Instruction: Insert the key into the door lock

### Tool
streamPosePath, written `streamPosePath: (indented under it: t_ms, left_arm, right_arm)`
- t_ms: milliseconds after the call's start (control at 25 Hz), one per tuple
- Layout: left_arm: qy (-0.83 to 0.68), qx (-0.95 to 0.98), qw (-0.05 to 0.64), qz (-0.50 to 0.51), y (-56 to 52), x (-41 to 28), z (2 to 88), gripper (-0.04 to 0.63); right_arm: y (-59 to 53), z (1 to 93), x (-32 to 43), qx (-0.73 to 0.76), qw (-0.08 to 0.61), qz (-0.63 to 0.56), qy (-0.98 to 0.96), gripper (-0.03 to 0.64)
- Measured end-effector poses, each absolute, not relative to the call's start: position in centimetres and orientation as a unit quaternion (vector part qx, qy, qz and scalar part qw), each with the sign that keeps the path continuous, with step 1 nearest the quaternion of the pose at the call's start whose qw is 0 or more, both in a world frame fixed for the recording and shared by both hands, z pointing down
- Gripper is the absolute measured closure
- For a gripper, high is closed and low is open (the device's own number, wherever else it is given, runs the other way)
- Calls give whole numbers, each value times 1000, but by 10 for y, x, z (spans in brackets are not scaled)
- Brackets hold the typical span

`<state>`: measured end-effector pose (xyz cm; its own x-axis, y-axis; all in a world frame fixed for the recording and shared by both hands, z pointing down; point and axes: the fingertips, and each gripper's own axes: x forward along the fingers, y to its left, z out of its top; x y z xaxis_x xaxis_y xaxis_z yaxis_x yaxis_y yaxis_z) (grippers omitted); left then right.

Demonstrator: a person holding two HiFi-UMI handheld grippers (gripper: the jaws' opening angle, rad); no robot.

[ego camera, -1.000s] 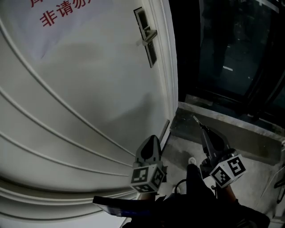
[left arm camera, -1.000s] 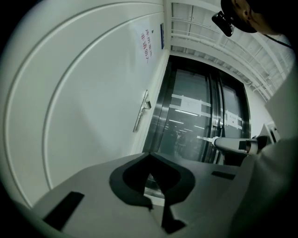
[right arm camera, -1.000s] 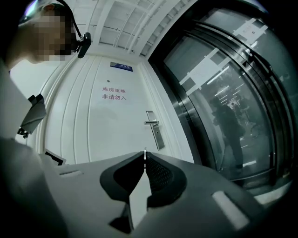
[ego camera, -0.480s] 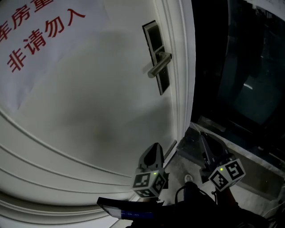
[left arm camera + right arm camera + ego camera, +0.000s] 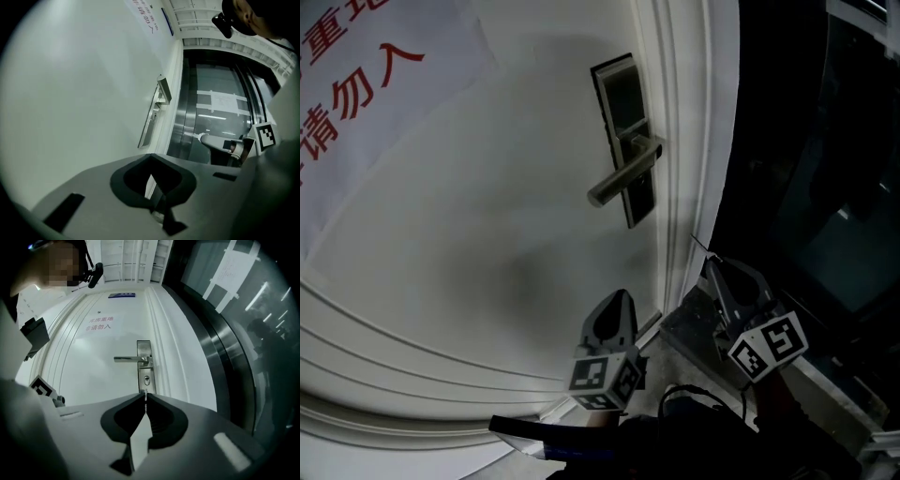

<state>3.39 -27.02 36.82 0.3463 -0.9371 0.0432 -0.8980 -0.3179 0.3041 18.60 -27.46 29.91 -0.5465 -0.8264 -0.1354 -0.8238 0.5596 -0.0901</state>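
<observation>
The white door (image 5: 487, 216) carries a steel lock plate (image 5: 626, 141) with a lever handle (image 5: 619, 183). In the right gripper view the plate (image 5: 144, 363) faces me, its keyhole (image 5: 146, 379) just below the handle (image 5: 131, 359). My right gripper (image 5: 146, 396) is shut on a thin key (image 5: 146, 392), whose tip points up at the keyhole, a short way off. In the head view it (image 5: 710, 264) hangs low by the door's edge. My left gripper (image 5: 619, 298) is shut and holds nothing, well below the handle; in its own view the gripper (image 5: 150, 156) points along the door.
A paper sign with red characters (image 5: 347, 84) is stuck on the door at the upper left. Dark glass panels (image 5: 825, 187) stand right of the door frame (image 5: 694, 141). A stone sill (image 5: 689, 323) lies under the right gripper.
The head view has swung, so the lock plate and handle now sit lower and larger in frame. Both grippers have come nearer the door, the right one up towards the frame's edge.
</observation>
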Motion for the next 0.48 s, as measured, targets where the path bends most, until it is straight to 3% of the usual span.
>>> streamPosePath:
  t_ms: [480]
  left_arm:
    - [-593, 790, 129, -88, -296, 36, 359, 595]
  right_arm:
    - [-348, 265, 156, -426, -25, 198, 883, 604]
